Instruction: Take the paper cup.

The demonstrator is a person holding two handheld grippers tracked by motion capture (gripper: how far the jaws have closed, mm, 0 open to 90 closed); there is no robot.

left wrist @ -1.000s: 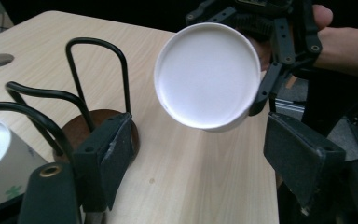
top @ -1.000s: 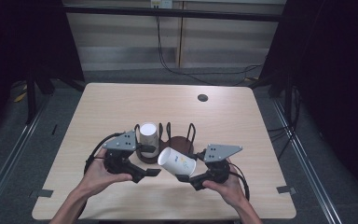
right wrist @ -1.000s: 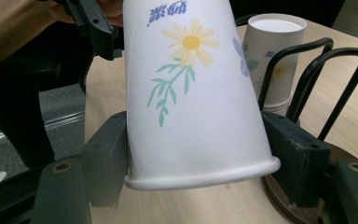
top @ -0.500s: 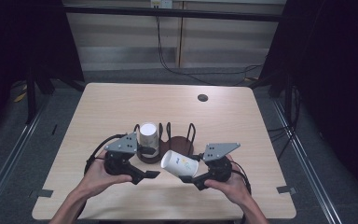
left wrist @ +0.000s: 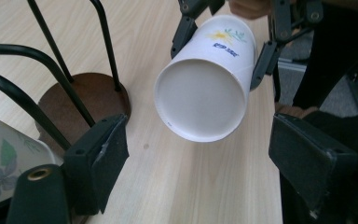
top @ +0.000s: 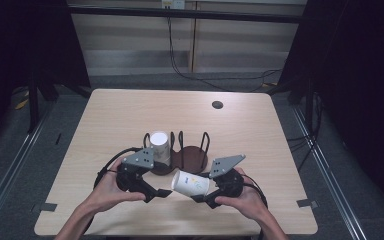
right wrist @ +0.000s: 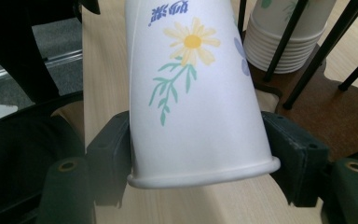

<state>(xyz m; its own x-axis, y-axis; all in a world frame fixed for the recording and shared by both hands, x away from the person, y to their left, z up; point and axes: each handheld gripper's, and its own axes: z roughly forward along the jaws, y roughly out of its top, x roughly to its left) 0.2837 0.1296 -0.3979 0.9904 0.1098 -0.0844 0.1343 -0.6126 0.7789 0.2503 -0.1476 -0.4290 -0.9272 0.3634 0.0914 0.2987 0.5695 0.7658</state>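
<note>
A white paper cup [top: 190,182] with a daisy print lies sideways in the air over the near part of the table, and my right gripper [top: 203,190] is shut on it near its rim. In the right gripper view both jaws press the cup [right wrist: 196,93] at the sides of my right gripper [right wrist: 198,161]. The cup's closed bottom [left wrist: 203,100] faces my left gripper [left wrist: 200,158], which stands open just short of it. In the high view my left gripper [top: 161,192] sits to the left of the cup.
A brown-based rack [top: 192,159] with black wire loops stands mid-table and holds a stack of cups [top: 159,145] in its left bay; the stack [right wrist: 289,37] is close beyond the held cup. A small dark disc [top: 217,104] lies at the far right.
The right gripper has brought the held cup a little nearer the table's front edge. The left gripper has shifted slightly the same way, still open.
</note>
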